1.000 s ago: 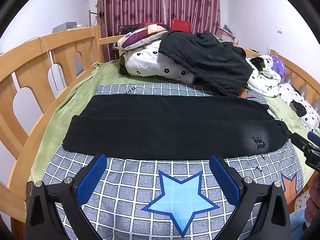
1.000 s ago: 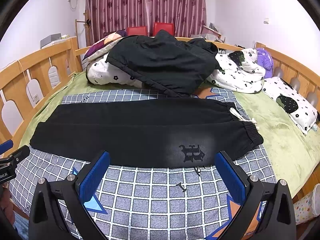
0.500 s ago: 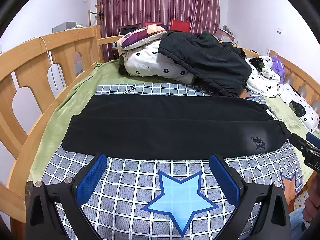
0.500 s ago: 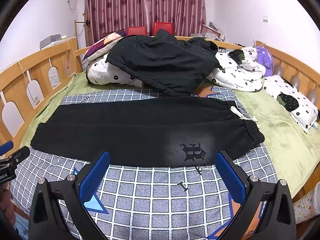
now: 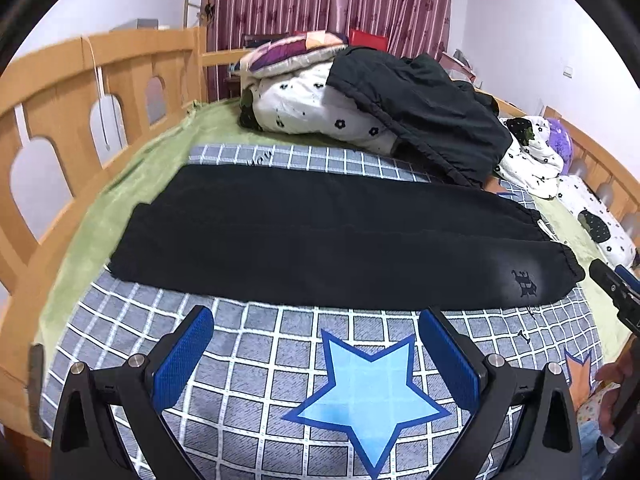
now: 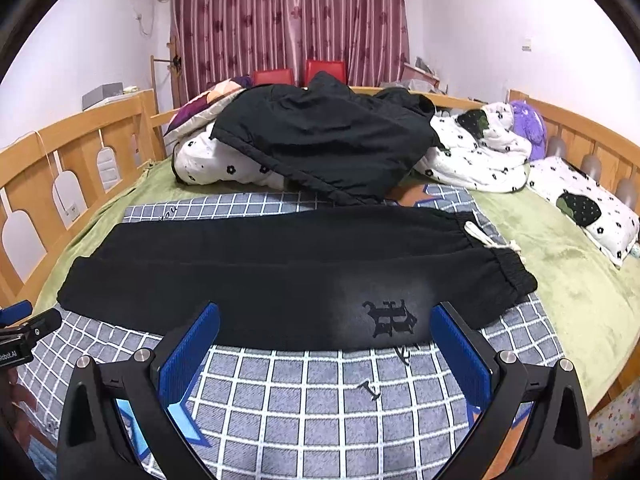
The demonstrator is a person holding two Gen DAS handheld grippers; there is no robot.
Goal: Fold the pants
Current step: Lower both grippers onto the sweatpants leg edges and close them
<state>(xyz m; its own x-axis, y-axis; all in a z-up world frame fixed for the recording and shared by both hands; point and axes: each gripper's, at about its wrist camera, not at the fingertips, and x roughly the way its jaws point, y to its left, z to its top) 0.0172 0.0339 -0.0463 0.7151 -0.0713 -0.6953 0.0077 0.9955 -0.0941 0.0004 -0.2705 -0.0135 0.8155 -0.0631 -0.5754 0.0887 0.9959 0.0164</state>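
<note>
Black pants lie flat across the bed on a grey checked blanket, folded lengthwise, waistband at the right and leg ends at the left. They also show in the right wrist view, with a dark logo near the waistband. My left gripper is open and empty, a little short of the pants' near edge, toward the leg end. My right gripper is open and empty, its fingertips at the near edge beside the logo.
A pile of bedding with a black jacket lies behind the pants. White flowered pillows lie at the right. Wooden bed rails run along the left and the far right. The green sheet borders the blanket.
Both grippers have moved forward, closer to the pants' near edge. The pants have not moved. Both grippers stay open.
</note>
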